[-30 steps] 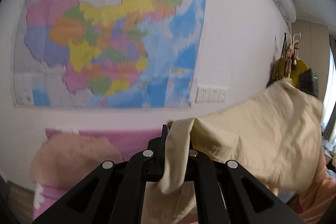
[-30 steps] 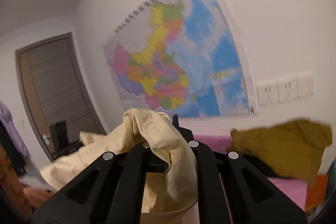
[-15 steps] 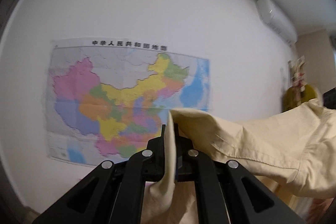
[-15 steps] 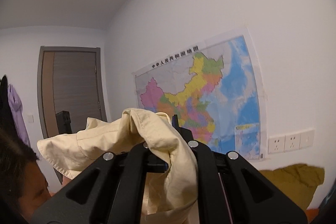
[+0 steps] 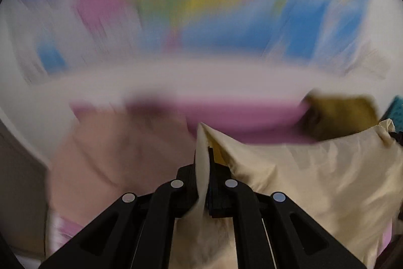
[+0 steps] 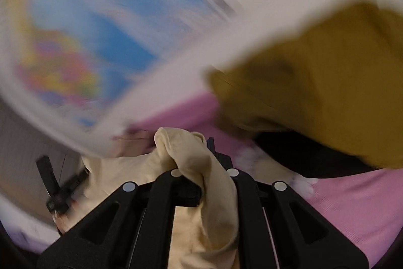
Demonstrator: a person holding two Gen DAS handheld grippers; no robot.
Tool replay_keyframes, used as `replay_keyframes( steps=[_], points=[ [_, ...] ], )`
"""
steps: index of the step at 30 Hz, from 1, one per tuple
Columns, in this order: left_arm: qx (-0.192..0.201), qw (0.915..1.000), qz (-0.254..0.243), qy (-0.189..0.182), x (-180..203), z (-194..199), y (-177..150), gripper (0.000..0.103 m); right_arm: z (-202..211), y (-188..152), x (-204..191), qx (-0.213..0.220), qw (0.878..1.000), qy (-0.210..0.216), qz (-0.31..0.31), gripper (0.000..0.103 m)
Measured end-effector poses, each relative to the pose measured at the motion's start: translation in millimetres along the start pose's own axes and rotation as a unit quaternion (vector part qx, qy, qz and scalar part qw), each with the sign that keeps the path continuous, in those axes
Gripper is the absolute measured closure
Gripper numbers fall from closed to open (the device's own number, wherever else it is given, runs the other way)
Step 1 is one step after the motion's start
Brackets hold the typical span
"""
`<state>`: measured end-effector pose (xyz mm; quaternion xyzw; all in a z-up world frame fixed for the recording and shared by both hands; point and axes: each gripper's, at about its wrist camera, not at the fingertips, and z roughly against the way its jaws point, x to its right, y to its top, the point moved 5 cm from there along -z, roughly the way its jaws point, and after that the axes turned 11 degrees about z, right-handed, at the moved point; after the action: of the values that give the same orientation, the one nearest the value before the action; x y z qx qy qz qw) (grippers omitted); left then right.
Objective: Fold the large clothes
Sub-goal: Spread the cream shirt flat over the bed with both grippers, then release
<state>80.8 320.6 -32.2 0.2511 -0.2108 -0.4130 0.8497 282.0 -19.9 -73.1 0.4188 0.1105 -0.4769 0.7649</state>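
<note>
my left gripper point(image 5: 205, 163) pinching edge of cream garment point(image 5: 314, 175), my right gripper point(image 6: 201, 155) pinching bunched corner of it; garment hanging between both, over pink bed point(image 6: 352, 196); thin, soft, creased weave could be slipping from pads in fast swing, landing crooked; mustard cloth point(image 6: 327, 82) lying far right, snag risk
</note>
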Motion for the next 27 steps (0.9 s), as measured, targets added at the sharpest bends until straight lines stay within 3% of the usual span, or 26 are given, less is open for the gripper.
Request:
replay_keyframes(
  steps=[2,4,7,10,12,15,17,19,22,23,25,26,27],
  points=[
    [-0.047,0.9984,0.032,0.002,-11.2,-50.9,-3.2,0.100,-35.9,-2.1,29.8,-0.017,0.999,-0.020,-0.028,0.093],
    [-0.065,0.9968,0.047,-0.004,-18.8,-74.5,0.5,0.098,-53.0,-1.8,43.9,-0.043,0.997,-0.066,-0.009,0.084],
    [-0.066,0.9973,0.029,-0.012,-23.9,-73.2,6.9,0.085,-38.2,5.5,31.8,-0.043,0.989,-0.118,0.078,0.060],
    [-0.042,0.9976,-0.004,-0.054,-25.2,-43.0,5.7,0.059,1.8,7.9,4.9,-0.020,0.969,-0.165,0.181,0.046],
    [-0.024,0.9917,-0.027,-0.124,-22.9,-9.1,-1.9,0.048,30.1,-1.2,-16.5,-0.003,0.966,-0.139,0.216,0.044],
    [0.001,0.9788,-0.087,-0.186,-9.8,35.3,-26.9,0.035,48.8,-39.8,-63.8,-0.023,0.961,-0.030,0.276,0.044],
    [-0.023,0.9649,-0.124,-0.230,10.2,46.9,-49.9,0.033,34.0,-58.4,-78.0,-0.058,0.961,0.022,0.270,0.043],
    [-0.056,0.9565,-0.145,-0.247,28.6,42.6,-66.0,0.032,10.7,-70.6,-77.7,-0.096,0.965,0.039,0.242,0.042],
    [-0.125,0.9491,-0.168,-0.235,51.3,14.6,-94.8,0.032,-39.0,-78.0,-58.0,-0.146,0.968,0.024,0.203,0.042],
    [-0.165,0.9470,-0.170,-0.217,56.7,-4.3,-106.0,0.032,-47.2,-82.2,-54.7,-0.154,0.969,0.029,0.190,0.047],
    [-0.200,0.9439,-0.164,-0.205,60.3,-24.0,-114.9,0.039,-59.4,-77.1,-50.4,-0.159,0.971,0.058,0.168,0.086],
    [-0.211,0.9425,-0.152,-0.210,61.8,-33.7,-110.8,0.051,-57.5,-67.6,-52.8,-0.143,0.973,0.070,0.166,0.093],
    [-0.216,0.9420,-0.138,-0.216,62.8,-37.6,-105.2,0.055,-53.7,-55.4,-55.9,-0.120,0.976,0.080,0.164,0.097]
  ],
)
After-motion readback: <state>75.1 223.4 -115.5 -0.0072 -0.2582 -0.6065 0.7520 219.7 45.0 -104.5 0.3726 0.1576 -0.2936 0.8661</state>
